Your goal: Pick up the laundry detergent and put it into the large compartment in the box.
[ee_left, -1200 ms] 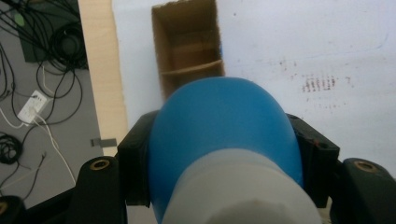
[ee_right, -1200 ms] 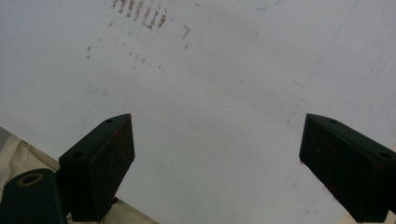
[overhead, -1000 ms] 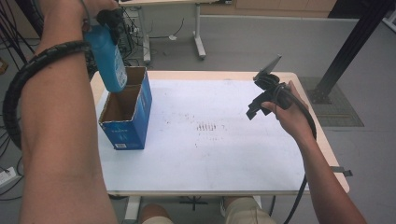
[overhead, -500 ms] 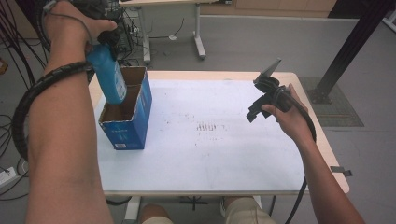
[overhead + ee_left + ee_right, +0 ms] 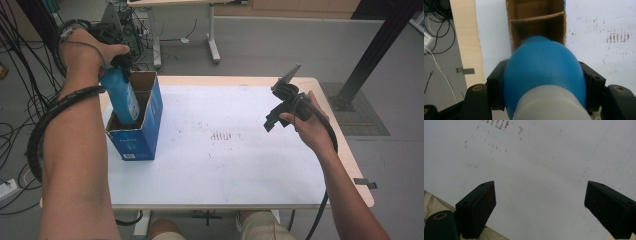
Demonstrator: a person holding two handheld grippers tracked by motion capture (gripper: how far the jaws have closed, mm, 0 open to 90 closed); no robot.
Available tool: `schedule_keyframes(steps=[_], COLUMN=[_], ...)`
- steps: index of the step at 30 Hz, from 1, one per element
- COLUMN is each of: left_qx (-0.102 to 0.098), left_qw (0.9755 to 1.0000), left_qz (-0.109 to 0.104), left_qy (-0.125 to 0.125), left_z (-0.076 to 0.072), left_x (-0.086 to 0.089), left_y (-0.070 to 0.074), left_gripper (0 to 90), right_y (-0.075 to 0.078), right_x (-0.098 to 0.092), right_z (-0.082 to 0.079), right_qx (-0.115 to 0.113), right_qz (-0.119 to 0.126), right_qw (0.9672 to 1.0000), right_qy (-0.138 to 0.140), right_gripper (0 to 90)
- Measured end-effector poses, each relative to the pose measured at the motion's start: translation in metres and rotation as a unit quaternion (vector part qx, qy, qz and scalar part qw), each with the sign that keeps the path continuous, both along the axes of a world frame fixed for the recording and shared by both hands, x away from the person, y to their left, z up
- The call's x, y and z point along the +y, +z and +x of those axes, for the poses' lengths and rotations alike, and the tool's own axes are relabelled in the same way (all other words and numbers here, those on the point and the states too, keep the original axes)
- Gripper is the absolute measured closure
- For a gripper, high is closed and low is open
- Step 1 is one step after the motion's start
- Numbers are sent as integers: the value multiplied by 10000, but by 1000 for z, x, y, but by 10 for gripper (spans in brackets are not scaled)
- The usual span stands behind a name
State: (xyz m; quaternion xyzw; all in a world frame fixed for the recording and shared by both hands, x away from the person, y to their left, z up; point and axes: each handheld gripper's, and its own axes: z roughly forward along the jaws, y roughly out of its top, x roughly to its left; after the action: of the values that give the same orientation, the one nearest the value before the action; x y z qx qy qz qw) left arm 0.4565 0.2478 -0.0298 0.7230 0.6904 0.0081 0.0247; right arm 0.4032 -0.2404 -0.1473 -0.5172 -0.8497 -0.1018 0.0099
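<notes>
A blue bottle [image 5: 123, 98] with a pale neck stands tilted, its lower end inside the open blue cardboard box [image 5: 146, 134] at the table's left. My left gripper [image 5: 119, 64] is shut on the bottle's upper part. In the left gripper view both pads [image 5: 497, 85] press the bottle's [image 5: 544, 72] sides, and the box's [image 5: 536, 10] cardboard divider lies just beyond it. My right gripper [image 5: 271, 120] hangs over the table's right half, apart from the box. In the right gripper view it [image 5: 540, 205] stands open with nothing between its fingers.
The white tabletop [image 5: 225, 165] bears faint reddish marks [image 5: 223, 135] at its middle. Cables [image 5: 20, 90] lie on the floor at the left. Another table's legs [image 5: 212, 45] stand behind, and a black post [image 5: 372, 55] rises at the far right.
My left hand has come down with the bottle, whose lower end has gone from above the box into it. The right gripper has stayed where it was.
</notes>
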Motion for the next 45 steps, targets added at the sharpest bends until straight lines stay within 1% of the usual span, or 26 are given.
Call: schedule_keyframes(steps=[3,4,5,6,7,8,9,10,11,13,14,15,16,17,18,21,22,23,26,32,35,38,39,40,41,45], left_qx=[5,5,27,27,64,83,100,100,135,146,171,171,213,231,231,251,251,274,262,301,311,371,371,398,398,455], left_qw=[10000,10000,10000,10000,9999,9999,9999,9999,9999,9999,9998,9998,9997,9997,9997,9995,9995,9994,9994,9992,9992,9989,9989,9988,9988,9985], left_qz=[7,7,53,53,96,106,109,109,87,76,56,56,57,67,67,122,122,124,105,111,121,121,121,136,136,136], left_qy=[-2,-2,-5,-5,-32,-29,-38,-38,-45,-50,-67,-67,-76,-72,-72,-158,-158,-169,-176,-219,-233,-247,-247,-260,-260,-275], left_z=[0,0,1,1,2,3,4,4,5,5,6,6,7,7,7,8,8,8,8,8,8,10,10,10,10,11], left_x=[1,1,-1,-1,-3,-3,-4,-4,-3,-3,-3,-3,-4,-5,-5,-9,-9,-10,-10,-12,-12,-12,-12,-13,-13,-13], left_y=[-14,-14,-22,-22,-29,-32,-36,-36,-43,-46,-52,-52,-60,-64,-64,-77,-77,-82,-87,-101,-104,-111,-111,-115,-115,-122], left_gripper=[369,369,369,369,370,370,369,370,370,370,370,370,370,370,370,370,370,370,370,370,370,370,370,370,370,370], right_y=[-2,-2,-3,-3,-4,-4,-5,-5,-6,-7,-7,-7,-8,-8,-8,-9,-9,-10,-10,-12,-12,-12,-12,-12,-12,-12], right_x=[-1,-1,-1,-1,0,0,0,0,1,1,1,1,2,2,2,3,4,4,4,4,4,3,3,3,3,1], right_z=[1,1,2,2,2,2,2,2,3,3,4,4,4,4,4,5,5,5,5,6,6,6,6,6,6,6], right_qx=[17,17,27,27,36,42,43,43,61,67,76,76,75,84,84,99,113,113,106,125,127,123,123,132,132,128], right_qz=[-12,-12,-10,-10,-15,-21,-18,-18,-24,-25,-29,-29,-35,-36,-36,-55,-61,-65,-66,-59,-57,-53,-53,-54,-54,-66], right_qw=[10000,10000,10000,10000,10000,10000,10000,10000,10000,10000,10000,10000,10000,10000,10000,9999,9999,9999,9999,9999,9999,9999,9999,9999,9999,9999], right_qy=[-12,-12,-21,-21,-19,-9,-7,-7,-7,-8,2,2,3,3,3,-2,-6,2,17,5,13,-1,-1,-5,-5,-35], right_gripper=[101,101,101,101,101,101,101,101,101,101,101,101,101,101,101,101,101,101,101,101,101,101,101,101,101,101])
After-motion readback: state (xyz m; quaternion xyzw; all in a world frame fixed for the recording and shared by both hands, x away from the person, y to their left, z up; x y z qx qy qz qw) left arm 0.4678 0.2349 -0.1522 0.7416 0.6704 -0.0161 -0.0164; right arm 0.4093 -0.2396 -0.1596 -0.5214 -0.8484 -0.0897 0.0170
